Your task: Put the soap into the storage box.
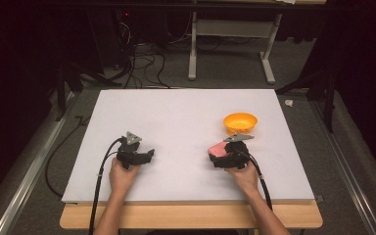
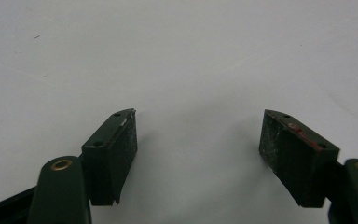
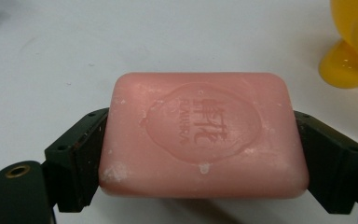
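- now, the table, big and white: it's bare between soap and bowl, nothing blocking a carry that way, and a drop would land on a hard top where the bar could skid.
- left gripper next, parked on the left side of the table, well apart from the action: jaws apart, nothing but white table between them. it's not in the way.
- right gripper: jaws clamped on the soap, one pad on each short end. the grip sits toward the near end of the bar, so most of it juts out ahead; i'd say a quick swing could lever it loose.
- bowl, orange, just beyond the right gripper: the likely target, and light-looking. come in low and the jaws or the bar could clip its rim and shove or tip it.
- soap, pink, stamped face up, held near the table in front of the bowl: smooth and rounded, so squeezing too hard may squirt it out, too soft and it slides.
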Demonstrator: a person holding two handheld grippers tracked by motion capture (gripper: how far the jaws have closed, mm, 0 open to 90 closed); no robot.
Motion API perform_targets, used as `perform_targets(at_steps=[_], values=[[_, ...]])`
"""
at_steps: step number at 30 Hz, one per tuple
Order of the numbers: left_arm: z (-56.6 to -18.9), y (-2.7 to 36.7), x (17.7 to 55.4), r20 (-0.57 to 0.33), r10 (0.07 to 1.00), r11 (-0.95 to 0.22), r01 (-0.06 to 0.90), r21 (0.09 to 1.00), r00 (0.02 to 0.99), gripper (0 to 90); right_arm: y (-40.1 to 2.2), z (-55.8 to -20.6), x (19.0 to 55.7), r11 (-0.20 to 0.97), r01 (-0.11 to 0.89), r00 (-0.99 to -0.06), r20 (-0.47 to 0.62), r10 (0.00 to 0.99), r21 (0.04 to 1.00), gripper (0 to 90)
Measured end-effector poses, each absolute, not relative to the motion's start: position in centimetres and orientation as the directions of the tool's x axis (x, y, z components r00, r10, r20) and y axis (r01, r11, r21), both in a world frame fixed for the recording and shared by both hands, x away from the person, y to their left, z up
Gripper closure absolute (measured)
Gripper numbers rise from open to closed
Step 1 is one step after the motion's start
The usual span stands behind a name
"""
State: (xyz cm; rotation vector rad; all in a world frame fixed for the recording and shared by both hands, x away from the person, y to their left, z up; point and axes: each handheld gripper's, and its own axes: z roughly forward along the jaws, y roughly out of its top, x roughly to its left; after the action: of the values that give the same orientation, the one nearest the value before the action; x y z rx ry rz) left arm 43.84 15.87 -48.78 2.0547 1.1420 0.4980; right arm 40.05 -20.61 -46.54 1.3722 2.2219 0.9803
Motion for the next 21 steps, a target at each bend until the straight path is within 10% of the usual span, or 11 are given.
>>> perform_targets(at_steps=[21], values=[[-48.8,15.9,43.8,-0.011,0.846,-0.347,0.567,0.747,0.532,28.1,-23.0,-45.6,39.0,0.246,0.638,-0.446,0.089,0.891,0.730,13.8]])
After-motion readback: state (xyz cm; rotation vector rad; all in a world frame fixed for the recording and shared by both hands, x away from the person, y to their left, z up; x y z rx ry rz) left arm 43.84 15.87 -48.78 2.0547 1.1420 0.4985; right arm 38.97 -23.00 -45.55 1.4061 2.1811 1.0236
